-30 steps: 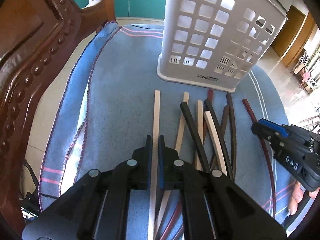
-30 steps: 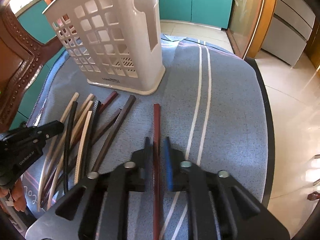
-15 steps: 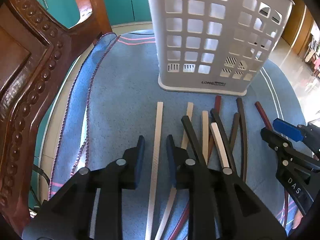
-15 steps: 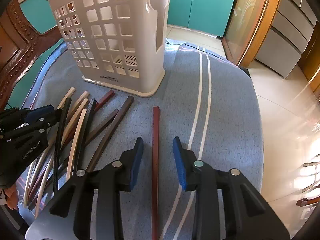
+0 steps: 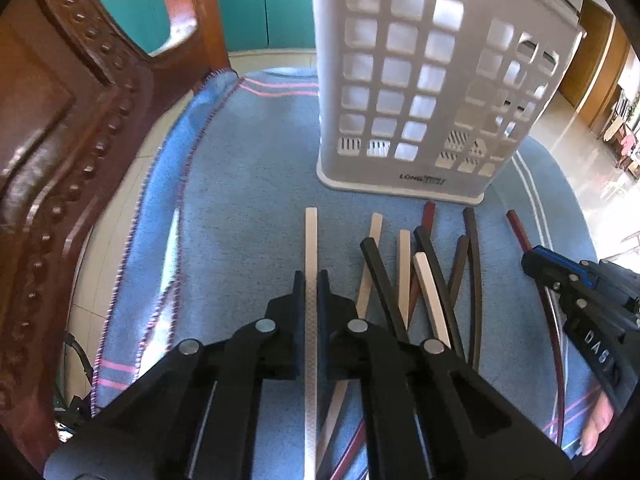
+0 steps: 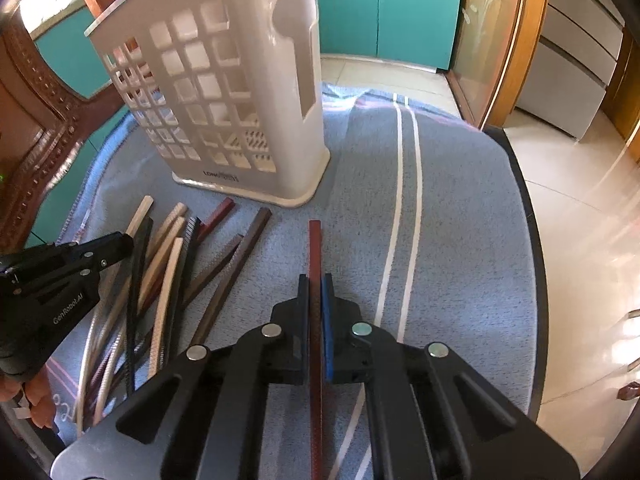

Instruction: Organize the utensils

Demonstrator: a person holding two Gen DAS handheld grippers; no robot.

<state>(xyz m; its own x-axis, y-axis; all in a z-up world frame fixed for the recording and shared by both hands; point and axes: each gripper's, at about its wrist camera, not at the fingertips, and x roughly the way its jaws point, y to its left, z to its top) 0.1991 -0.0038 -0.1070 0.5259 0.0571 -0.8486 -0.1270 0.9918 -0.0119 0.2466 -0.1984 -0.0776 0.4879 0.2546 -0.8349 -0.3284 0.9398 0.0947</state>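
My left gripper (image 5: 311,280) pinches a white chopstick (image 5: 311,240), its far end pointing at the white slotted utensil basket (image 5: 420,92) standing on the blue cloth (image 5: 248,184). My right gripper (image 6: 316,284) clamps a dark red chopstick (image 6: 315,248). Between them the remaining chopsticks (image 6: 180,264) lie fanned on the cloth just short of the basket. Only the left view shows the carved wooden chair (image 5: 60,140) up close; only the right view shows the basket's spoon-shaped cutout (image 6: 298,40) and the tiled floor (image 6: 580,200).
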